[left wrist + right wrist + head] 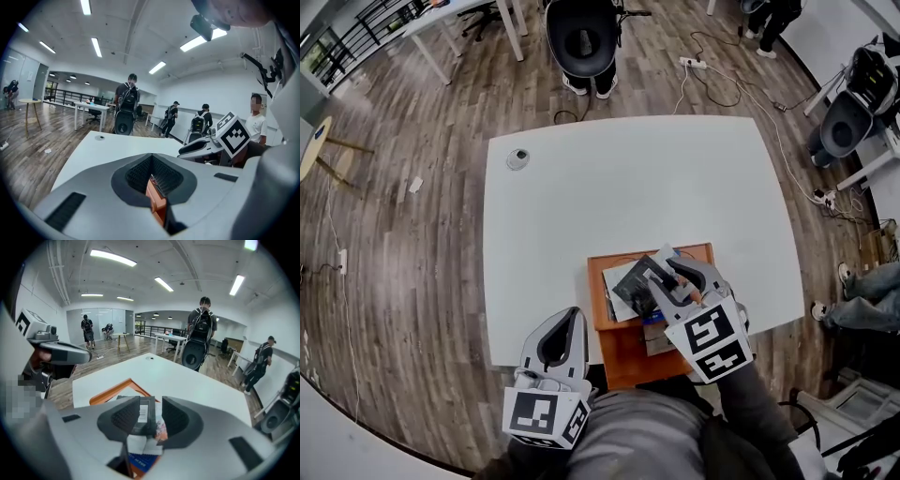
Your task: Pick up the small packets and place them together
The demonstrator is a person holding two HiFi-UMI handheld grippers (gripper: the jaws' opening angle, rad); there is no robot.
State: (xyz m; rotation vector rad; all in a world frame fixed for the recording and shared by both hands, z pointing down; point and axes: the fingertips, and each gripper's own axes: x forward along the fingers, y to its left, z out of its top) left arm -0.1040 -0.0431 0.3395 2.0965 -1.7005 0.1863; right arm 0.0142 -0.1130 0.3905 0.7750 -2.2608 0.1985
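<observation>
- Packets (143, 446) lie heaped in an orange tray (694, 249) at the lower centre of the head view, on the near edge of a white table (628, 187).
- Right claw (150, 401) hangs over the heap with its jaws spread. A dark packet (143, 418) stands between them, close against the left-hand pad and with a clear gap to the other, so nothing is pinched.
- Left claw (572, 314) waits at the lower left of the head view, off the table's edge. Its jaws are pressed together and empty, with only the tray's orange showing past them.
- Judged step: the dark packet is being let go onto the others.
- To do it well, the jaws should stay wide and the claw should back out along its own line, not sideways, since the near pad could drag the packet off the heap. The left claw has no call to come in.
- In the right gripper view the dark packet's long axis runs up the frame, in line with the jaws, and its white label (143, 413) points to the upper edge.
- In the head view it lies skewed to the tray's sides.
</observation>
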